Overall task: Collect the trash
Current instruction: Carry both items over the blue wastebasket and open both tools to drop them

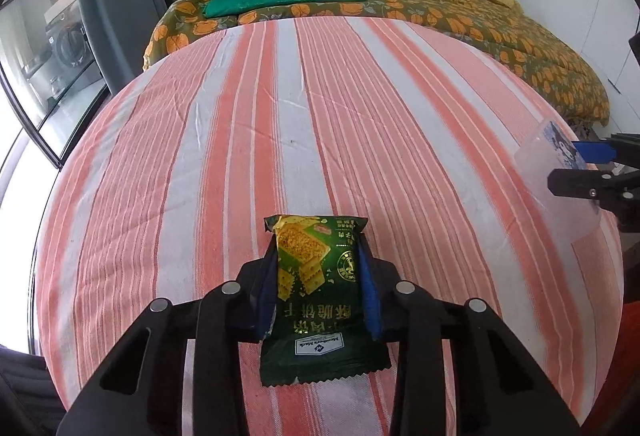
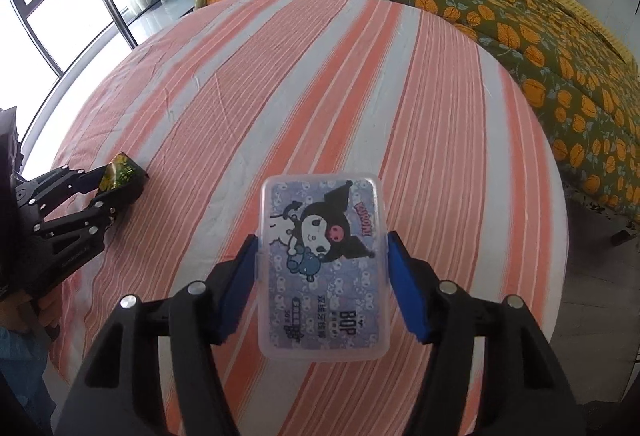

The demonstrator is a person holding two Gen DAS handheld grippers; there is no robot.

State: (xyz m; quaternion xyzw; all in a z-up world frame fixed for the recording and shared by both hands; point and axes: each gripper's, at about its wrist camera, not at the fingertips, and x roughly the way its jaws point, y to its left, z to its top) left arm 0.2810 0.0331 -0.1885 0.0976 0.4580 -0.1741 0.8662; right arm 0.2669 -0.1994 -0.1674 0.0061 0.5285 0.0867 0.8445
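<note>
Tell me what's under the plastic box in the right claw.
Under the box, held by the right claw, only the striped cloth shows around its edges. The patch directly beneath is covered by the box, and its printed label hides whatever is inside.

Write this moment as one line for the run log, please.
left gripper: shut on green snack wrapper | right gripper: shut on clear plastic box | surface: striped cloth

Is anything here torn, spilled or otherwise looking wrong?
Mostly no. The green snack wrapper in the left gripper has a ragged, torn-looking near edge. The clear plastic box in the right gripper looks intact. The striped cloth shows no spills.
</note>
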